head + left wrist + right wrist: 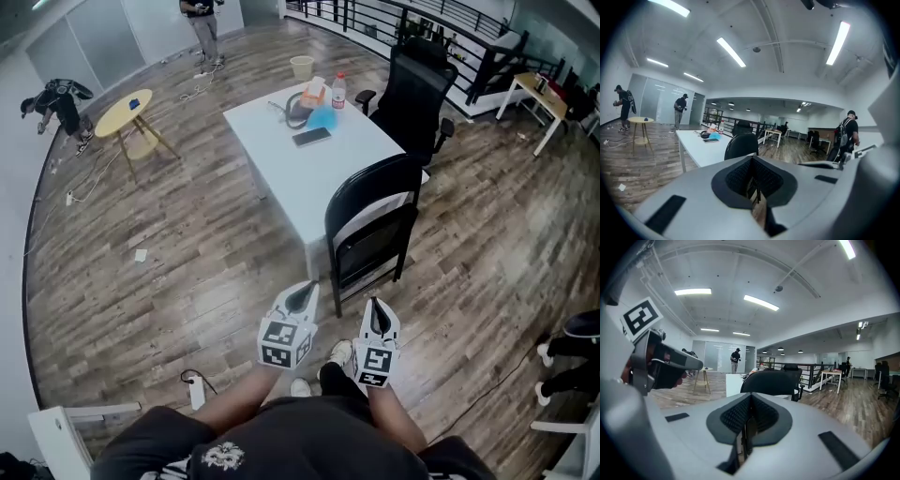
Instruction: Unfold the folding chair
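A black folding chair (373, 230) stands folded flat and upright on the wooden floor, against the near corner of the white table (281, 159). Its rounded back shows in the left gripper view (740, 145) and the right gripper view (771, 382). My left gripper (303, 295) and right gripper (378, 317) are held side by side a short way in front of the chair, both shut and holding nothing. Neither touches the chair.
A black office chair (412, 94) stands behind the table. The table carries a phone (311, 137), a bottle (338, 91) and other small things. A round yellow table (129, 117) stands far left, a power strip (196, 392) lies near my feet, and people stand around the room.
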Action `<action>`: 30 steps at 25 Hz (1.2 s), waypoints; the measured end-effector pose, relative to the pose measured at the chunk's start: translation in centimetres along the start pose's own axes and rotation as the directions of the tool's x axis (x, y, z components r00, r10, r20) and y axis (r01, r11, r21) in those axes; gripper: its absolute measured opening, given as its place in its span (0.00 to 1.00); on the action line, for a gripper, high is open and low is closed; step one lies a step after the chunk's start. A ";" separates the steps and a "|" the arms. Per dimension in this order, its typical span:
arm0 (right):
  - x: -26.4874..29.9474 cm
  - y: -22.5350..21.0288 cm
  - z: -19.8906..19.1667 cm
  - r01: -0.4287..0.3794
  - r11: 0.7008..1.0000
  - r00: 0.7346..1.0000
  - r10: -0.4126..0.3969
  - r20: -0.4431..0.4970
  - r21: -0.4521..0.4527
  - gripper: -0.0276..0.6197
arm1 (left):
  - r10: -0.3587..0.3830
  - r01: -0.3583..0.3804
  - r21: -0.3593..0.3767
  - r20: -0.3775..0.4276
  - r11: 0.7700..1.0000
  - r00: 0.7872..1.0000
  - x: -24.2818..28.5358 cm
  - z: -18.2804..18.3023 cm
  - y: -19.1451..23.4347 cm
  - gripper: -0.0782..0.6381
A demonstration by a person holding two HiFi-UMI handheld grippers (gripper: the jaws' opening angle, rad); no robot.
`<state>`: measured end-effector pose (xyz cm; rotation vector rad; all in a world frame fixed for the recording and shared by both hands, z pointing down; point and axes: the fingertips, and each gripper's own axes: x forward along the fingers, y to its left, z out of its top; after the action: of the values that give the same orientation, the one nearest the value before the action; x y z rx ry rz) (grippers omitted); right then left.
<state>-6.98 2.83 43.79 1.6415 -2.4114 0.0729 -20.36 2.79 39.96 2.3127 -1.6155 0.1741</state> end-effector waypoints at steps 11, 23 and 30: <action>12.6 -7.0 0.7 -0.002 0.994 1.000 0.004 -0.021 0.106 0.06 | 0.020 -0.015 0.072 -0.069 0.997 0.997 13.5 4.0 3.1 0.12; 20.8 -12.2 -2.8 0.144 0.968 0.971 -0.099 -0.217 0.203 0.07 | 0.056 -0.019 0.195 -0.185 0.981 0.981 23.7 7.0 6.1 0.12; 28.0 -12.1 -7.7 0.236 0.916 0.914 -0.096 -0.393 0.324 0.29 | -0.038 0.127 0.277 -0.305 0.952 0.951 30.9 7.1 9.0 0.40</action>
<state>-4.43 -25.97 56.22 1.7828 -2.0426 0.7760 -18.36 -29.93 43.44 2.4165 -1.4157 0.7532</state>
